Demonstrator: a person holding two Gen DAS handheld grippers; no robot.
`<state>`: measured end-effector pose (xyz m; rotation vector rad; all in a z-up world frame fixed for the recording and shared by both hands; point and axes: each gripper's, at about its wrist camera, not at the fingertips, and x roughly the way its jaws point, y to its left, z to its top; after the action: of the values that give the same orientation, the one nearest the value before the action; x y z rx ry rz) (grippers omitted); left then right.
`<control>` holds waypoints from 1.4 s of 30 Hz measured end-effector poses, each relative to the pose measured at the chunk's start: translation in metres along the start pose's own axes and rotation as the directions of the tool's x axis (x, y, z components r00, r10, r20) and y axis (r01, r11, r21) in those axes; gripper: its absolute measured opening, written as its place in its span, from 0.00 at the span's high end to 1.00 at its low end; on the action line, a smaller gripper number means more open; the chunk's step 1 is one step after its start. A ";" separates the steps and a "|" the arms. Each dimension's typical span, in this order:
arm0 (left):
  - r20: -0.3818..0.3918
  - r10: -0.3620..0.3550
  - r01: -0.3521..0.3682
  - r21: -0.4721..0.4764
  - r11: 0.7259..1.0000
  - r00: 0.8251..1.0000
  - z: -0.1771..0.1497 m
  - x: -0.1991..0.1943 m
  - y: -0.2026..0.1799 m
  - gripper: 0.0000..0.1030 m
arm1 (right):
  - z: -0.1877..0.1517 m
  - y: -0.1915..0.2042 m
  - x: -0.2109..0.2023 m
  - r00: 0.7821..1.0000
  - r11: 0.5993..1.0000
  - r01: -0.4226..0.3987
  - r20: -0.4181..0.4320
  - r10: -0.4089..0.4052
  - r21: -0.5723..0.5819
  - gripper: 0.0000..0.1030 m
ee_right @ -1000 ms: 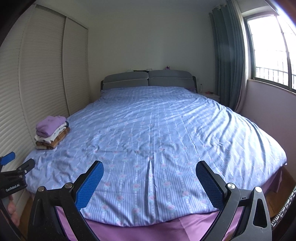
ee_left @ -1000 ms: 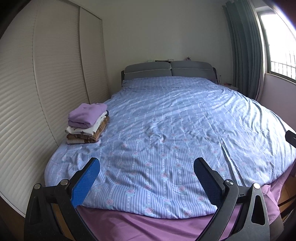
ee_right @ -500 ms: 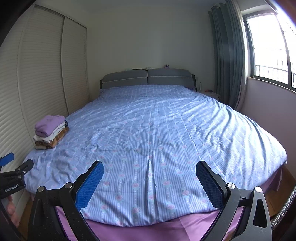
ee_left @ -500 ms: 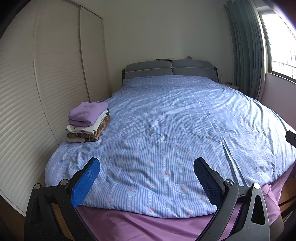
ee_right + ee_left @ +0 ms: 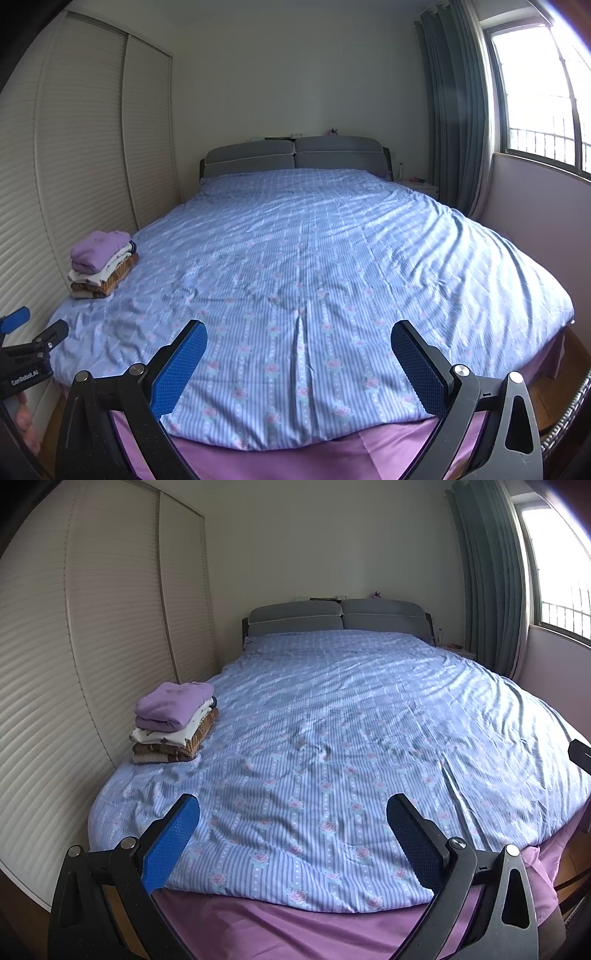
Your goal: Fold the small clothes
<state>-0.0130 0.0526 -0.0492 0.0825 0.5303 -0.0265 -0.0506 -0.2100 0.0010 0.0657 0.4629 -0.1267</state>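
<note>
A stack of folded small clothes (image 5: pixel 173 725), purple on top, then white, then brown, sits on the left side of the bed; it also shows in the right wrist view (image 5: pixel 101 264). My left gripper (image 5: pixel 291 806) is open and empty, held over the foot of the bed. My right gripper (image 5: pixel 297 332) is open and empty, also over the foot of the bed. The left gripper appears at the left edge of the right wrist view (image 5: pixel 26 332). No loose garment shows on the bed.
The bed has a blue striped floral duvet (image 5: pixel 351 738) over a purple sheet (image 5: pixel 295 930). Louvred wardrobe doors (image 5: pixel 74 664) stand close on the left. A grey headboard (image 5: pixel 295 155), teal curtain (image 5: pixel 458 110) and window (image 5: pixel 539 99) are at the back and right.
Both views have drifted slightly back from the bed. The grippers stay open and the clothes stack has not moved.
</note>
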 end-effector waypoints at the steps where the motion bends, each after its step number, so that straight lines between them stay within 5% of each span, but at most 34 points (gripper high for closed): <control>1: 0.001 -0.001 0.001 0.000 1.000 1.000 0.000 0.000 0.000 0.00 | 0.000 0.000 0.000 1.000 1.000 -0.001 0.000 0.001 0.001 0.02; 42: 0.001 -0.019 0.019 0.000 1.000 1.000 0.002 -0.005 -0.004 0.00 | 0.001 0.003 -0.002 1.000 1.000 0.002 0.005 -0.002 -0.004 0.02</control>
<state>-0.0167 0.0488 -0.0456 0.0779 0.5299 -0.0447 -0.0521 -0.2065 0.0028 0.0607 0.4577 -0.1276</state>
